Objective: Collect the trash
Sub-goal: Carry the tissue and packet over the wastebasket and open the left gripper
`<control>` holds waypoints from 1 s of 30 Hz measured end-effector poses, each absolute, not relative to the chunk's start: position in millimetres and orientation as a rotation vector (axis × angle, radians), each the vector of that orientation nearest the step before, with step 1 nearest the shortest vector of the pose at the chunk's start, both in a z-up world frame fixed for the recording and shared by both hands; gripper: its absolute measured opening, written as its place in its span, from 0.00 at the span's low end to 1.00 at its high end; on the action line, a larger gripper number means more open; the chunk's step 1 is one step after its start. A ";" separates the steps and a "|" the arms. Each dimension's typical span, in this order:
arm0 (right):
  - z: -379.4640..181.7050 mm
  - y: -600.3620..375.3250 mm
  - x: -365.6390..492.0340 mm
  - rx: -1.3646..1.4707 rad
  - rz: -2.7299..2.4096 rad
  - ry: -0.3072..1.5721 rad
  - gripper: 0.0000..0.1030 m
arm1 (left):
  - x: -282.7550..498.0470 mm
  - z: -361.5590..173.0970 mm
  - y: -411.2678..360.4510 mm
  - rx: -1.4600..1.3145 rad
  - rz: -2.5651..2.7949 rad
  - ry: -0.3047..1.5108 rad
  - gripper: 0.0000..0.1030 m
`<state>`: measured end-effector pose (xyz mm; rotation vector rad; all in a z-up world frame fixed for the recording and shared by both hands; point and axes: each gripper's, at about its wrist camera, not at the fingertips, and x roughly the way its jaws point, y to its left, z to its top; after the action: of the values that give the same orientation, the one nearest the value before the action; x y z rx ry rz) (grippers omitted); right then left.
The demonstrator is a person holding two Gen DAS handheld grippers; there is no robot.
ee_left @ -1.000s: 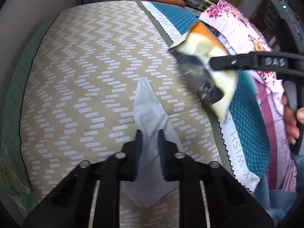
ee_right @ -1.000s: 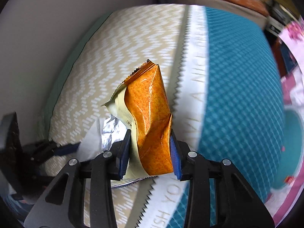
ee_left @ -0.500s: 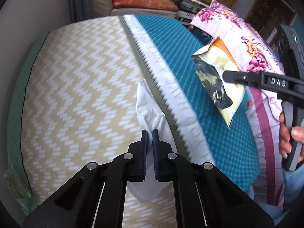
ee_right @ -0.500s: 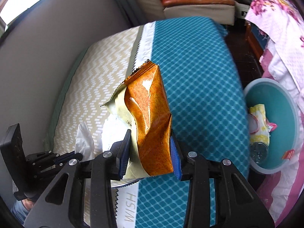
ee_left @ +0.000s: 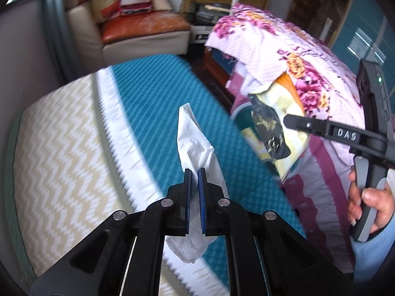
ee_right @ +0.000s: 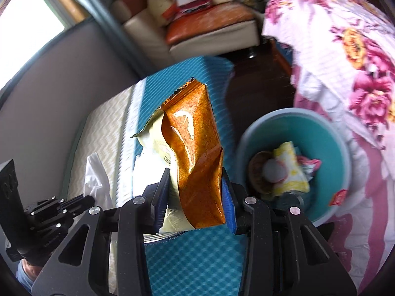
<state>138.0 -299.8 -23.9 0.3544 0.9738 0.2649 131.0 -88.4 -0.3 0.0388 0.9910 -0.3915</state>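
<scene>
While we hold the orange snack wrapper (ee_right: 195,153) clamped upright in the right gripper (ee_right: 195,192) and the white tissue (ee_left: 197,148) pinched in the left gripper (ee_left: 193,187), whose pads sit almost together, the step in hand looks like the carry to the teal bin (ee_right: 328,133). To do it well, we bring each piece over the bin's rim before letting go: both are light and could drift or catch on the pads, so we release low and one at a time. Other trash already lies inside the bin. It stands on the floor just off the bed's far edge, between the teal-and-beige bedspread (ee_left: 158,98) and the floral cloth (ee_left: 284,49). A cream sofa (ee_left: 138,32) with bags on it stands beyond the bed's end.
</scene>
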 end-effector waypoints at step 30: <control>-46.1 -448.6 160.4 0.421 -0.017 0.983 0.36 | 210.6 -41.3 -249.8 0.106 -0.576 1.062 0.08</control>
<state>160.4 -448.6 -46.1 0.4207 0.9834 -0.0172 210.6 -249.8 -41.3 0.1060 1.0616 -0.5761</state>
